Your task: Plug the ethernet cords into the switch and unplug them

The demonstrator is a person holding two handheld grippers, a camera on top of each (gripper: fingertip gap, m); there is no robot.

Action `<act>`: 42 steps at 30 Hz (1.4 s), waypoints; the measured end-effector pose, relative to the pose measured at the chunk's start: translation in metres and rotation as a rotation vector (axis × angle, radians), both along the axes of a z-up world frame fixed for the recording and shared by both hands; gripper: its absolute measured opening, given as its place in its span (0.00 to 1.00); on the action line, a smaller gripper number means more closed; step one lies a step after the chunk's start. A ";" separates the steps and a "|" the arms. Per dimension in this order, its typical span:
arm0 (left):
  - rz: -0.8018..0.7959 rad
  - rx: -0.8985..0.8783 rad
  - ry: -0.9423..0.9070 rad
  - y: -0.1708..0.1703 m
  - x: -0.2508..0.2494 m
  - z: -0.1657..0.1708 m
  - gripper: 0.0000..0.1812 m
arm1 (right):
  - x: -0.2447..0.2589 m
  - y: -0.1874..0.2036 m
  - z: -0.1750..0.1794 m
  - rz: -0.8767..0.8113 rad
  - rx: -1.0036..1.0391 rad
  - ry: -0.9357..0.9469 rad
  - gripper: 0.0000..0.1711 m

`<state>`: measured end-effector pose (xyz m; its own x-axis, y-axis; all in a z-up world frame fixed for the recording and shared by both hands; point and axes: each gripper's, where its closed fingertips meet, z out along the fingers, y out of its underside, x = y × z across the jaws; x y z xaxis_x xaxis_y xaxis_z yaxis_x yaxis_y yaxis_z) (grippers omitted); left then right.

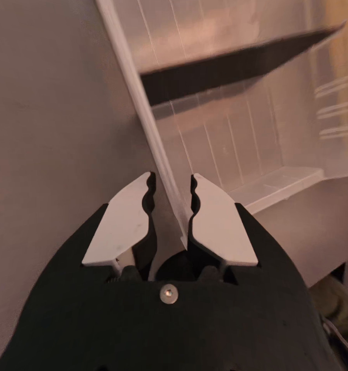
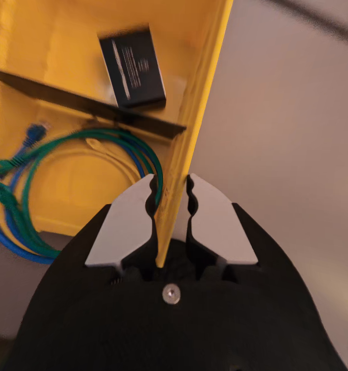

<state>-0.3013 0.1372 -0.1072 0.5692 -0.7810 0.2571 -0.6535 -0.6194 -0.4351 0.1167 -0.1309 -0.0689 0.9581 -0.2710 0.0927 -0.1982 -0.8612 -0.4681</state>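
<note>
In the right wrist view a black switch [image 2: 135, 70] lies inside a yellow bin [image 2: 48, 40], blurred. Below a black bar [image 2: 68, 100], green cords [image 2: 100, 133] and blue cords [image 2: 12, 241] lie coiled, with a blue plug [image 2: 35, 132] and a green plug [image 2: 6, 162] loose at the left. My right gripper [image 2: 170, 177] is open and straddles the bin's right wall [image 2: 199, 120]; the wall lies against its left finger. My left gripper [image 1: 173, 176] is open and straddles the wall [image 1: 133, 84] of a clear bin. No cord or switch shows in the left wrist view.
The clear bin holds a dark bar [image 1: 229, 70] across it and a small clear box [image 1: 275, 184] at the right. A grey surface [image 2: 279, 140] lies outside the yellow bin to the right, and another [image 1: 48, 120] lies left of the clear bin. There is about 50 cm between the tips of the two grippers. Between my right fingertips and the black switch [image 2: 135, 70] there is roughly 15 cm. The green plug [image 2: 6, 162] lies some 15 cm from my right tips, 30 cm from my left tips.
</note>
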 end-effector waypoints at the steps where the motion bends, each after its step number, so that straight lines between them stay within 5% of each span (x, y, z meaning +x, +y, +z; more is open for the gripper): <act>1: 0.057 0.030 -0.068 0.011 -0.001 0.012 0.19 | -0.006 0.012 0.027 0.010 0.097 -0.078 0.18; 3: 0.169 0.116 -0.223 0.033 -0.005 0.042 0.21 | -0.034 0.040 0.086 0.080 0.301 -0.235 0.16; 6: 0.240 0.220 -0.454 0.048 -0.011 0.086 0.25 | -0.077 0.062 0.120 0.184 0.263 -0.357 0.21; 10: 0.247 0.444 -0.659 0.058 -0.021 0.131 0.26 | -0.181 0.121 0.105 0.438 0.298 0.032 0.28; 13: 0.239 0.611 -0.832 0.052 -0.026 0.162 0.27 | -0.217 0.160 0.073 0.437 0.235 0.246 0.36; 16: 0.250 0.695 -0.983 0.044 -0.032 0.185 0.26 | -0.230 0.192 0.029 0.324 0.121 0.401 0.37; 21: 0.227 0.677 -0.941 0.045 -0.033 0.176 0.26 | -0.258 0.205 -0.031 0.179 -0.125 0.626 0.37; 26: 0.186 0.744 -0.921 0.040 -0.027 0.179 0.25 | -0.255 0.217 -0.065 0.122 -0.265 0.512 0.30; 28: 0.147 0.815 -0.893 0.035 -0.024 0.183 0.25 | -0.246 0.211 -0.076 0.126 -0.349 0.427 0.18; 36: -0.021 1.166 -0.878 0.000 -0.012 0.207 0.22 | -0.232 0.198 -0.075 0.153 -0.413 0.508 0.08; 42: 0.215 1.034 -1.316 0.002 -0.073 0.244 0.23 | -0.232 0.196 -0.017 0.197 -0.373 0.644 0.06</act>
<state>-0.3747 0.1396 0.1372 0.5110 -0.8562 0.0767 0.5101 0.2302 -0.8287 -0.1156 0.0648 -0.0861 0.8811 -0.1503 -0.4484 -0.1601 -0.9870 0.0162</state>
